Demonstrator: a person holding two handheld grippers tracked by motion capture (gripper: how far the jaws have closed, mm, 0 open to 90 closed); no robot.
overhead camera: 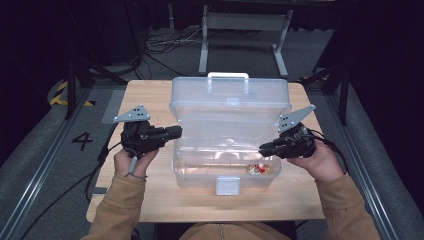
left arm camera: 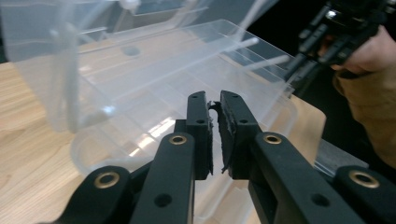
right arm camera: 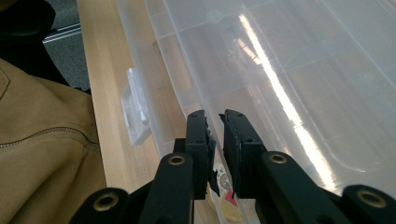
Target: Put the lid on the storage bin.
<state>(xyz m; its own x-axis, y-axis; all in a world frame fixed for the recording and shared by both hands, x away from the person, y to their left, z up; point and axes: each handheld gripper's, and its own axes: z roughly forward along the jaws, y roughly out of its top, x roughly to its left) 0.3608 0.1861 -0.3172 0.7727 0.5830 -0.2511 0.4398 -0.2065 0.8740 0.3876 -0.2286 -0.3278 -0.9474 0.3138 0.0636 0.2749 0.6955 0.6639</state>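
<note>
A clear plastic box [overhead camera: 200, 172] stands open in the middle of the wooden table [overhead camera: 150, 200], its lid [overhead camera: 230, 97] raised at the back. Small red and yellow items [overhead camera: 258, 169] lie in its front right corner. My left gripper [overhead camera: 177, 132] hovers level at the box's left wall, pointing right. Its jaws [left arm camera: 215, 100] stand nearly together over the box [left arm camera: 140, 79], and I see nothing between them. My right gripper [overhead camera: 263, 147] reaches in over the right wall, pointing left. Its jaws [right arm camera: 214, 119] are also almost closed, above the small items [right arm camera: 224, 184].
The white latch [overhead camera: 228, 186] hangs on the box's front wall, and also appears as a latch [right arm camera: 135, 112] beside the table edge. A handle [overhead camera: 228, 76] tops the lid. Grey floor, cables and a metal frame [overhead camera: 245, 30] lie beyond the table.
</note>
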